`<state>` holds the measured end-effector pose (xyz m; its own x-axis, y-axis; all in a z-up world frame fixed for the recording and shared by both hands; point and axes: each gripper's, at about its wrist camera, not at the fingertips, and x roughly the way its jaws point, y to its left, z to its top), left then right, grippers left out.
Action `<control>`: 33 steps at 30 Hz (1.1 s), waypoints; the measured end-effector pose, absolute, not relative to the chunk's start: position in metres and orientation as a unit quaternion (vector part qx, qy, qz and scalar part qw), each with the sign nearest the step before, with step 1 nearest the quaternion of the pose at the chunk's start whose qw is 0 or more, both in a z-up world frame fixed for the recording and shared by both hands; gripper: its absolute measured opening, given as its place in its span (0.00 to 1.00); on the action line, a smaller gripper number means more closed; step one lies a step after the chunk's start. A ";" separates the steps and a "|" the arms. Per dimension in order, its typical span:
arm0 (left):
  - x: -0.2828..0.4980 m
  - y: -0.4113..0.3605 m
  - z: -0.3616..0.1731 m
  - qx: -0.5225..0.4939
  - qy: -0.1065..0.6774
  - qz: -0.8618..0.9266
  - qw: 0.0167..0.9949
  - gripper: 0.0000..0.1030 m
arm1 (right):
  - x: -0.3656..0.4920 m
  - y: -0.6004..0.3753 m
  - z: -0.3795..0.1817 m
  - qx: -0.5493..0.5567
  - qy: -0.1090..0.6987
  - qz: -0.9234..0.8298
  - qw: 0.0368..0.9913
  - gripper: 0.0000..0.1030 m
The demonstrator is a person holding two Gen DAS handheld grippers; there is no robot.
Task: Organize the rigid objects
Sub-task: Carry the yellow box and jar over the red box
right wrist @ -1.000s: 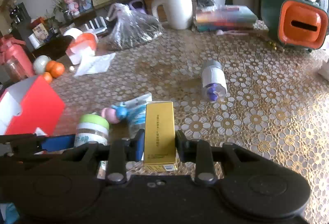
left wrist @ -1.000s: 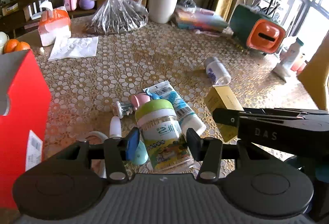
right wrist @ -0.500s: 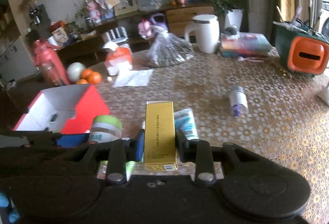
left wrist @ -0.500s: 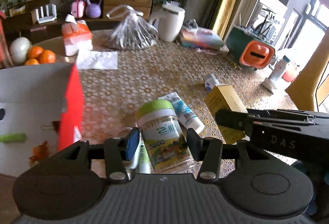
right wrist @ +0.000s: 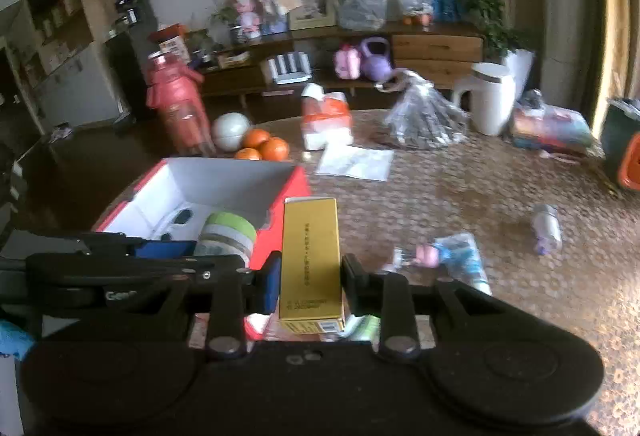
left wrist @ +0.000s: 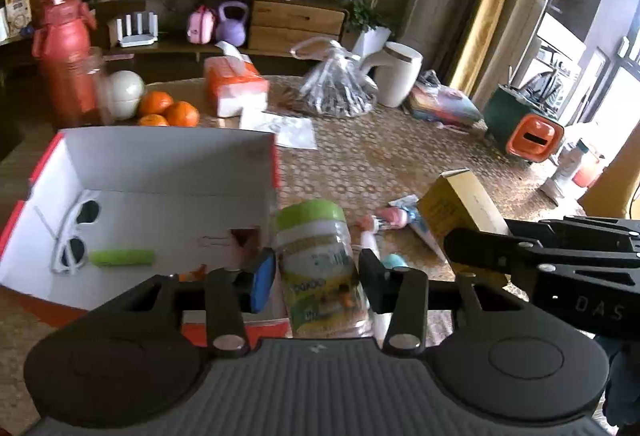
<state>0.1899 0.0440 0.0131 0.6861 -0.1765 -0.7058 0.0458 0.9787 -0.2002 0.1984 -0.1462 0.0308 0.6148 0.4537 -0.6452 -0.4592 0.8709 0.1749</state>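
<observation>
My left gripper (left wrist: 316, 278) is shut on a green-lidded jar (left wrist: 320, 264) and holds it in the air just right of the open red box (left wrist: 168, 176). The box holds white sunglasses (left wrist: 74, 236) and a green stick (left wrist: 120, 257). My right gripper (right wrist: 310, 282) is shut on a yellow carton (right wrist: 310, 256), held upright above the table right of the box (right wrist: 224, 182). The jar (right wrist: 228, 234) and left gripper show at the left of the right wrist view. The carton (left wrist: 460, 208) shows in the left wrist view.
A blue-white tube (right wrist: 460, 256), a pink toy (right wrist: 426, 254) and a small lying bottle (right wrist: 546, 226) stay on the table. Behind the box stand oranges (right wrist: 264, 144), a tissue pack (right wrist: 326, 120), a clear bag (right wrist: 424, 116), a white jug (right wrist: 492, 98) and a green-orange holder (left wrist: 524, 124).
Both grippers rose and swung left with the jar and the carton. The red box's open inside has come into view.
</observation>
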 end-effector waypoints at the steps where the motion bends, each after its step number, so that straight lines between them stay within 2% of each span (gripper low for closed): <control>1: 0.188 0.051 0.014 -0.085 0.391 -0.059 0.915 0.39 | 0.197 -0.139 0.031 -0.007 0.358 0.258 0.898 0.29; 17: 0.215 0.126 -0.023 -0.105 0.406 -0.003 0.908 0.36 | 0.219 -0.046 0.006 -0.061 0.375 0.286 0.880 0.29; 19: 0.219 0.136 -0.031 -0.109 0.416 0.004 0.903 0.35 | 0.224 -0.033 -0.001 -0.070 0.381 0.290 0.875 0.29; 20: 0.221 0.141 -0.034 -0.116 0.416 0.004 0.902 0.28 | 0.227 -0.026 -0.006 -0.077 0.384 0.291 0.873 0.29; 33: 0.245 0.163 -0.061 -0.111 0.447 0.027 0.887 0.27 | 0.260 0.019 -0.064 -0.115 0.436 0.277 0.848 0.30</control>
<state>0.2451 0.1631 -0.0613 0.5982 -0.0502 -0.7998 -0.1477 0.9740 -0.1716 0.2596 0.0193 -0.0635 0.4660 0.3695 -0.8039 -0.5698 0.8204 0.0468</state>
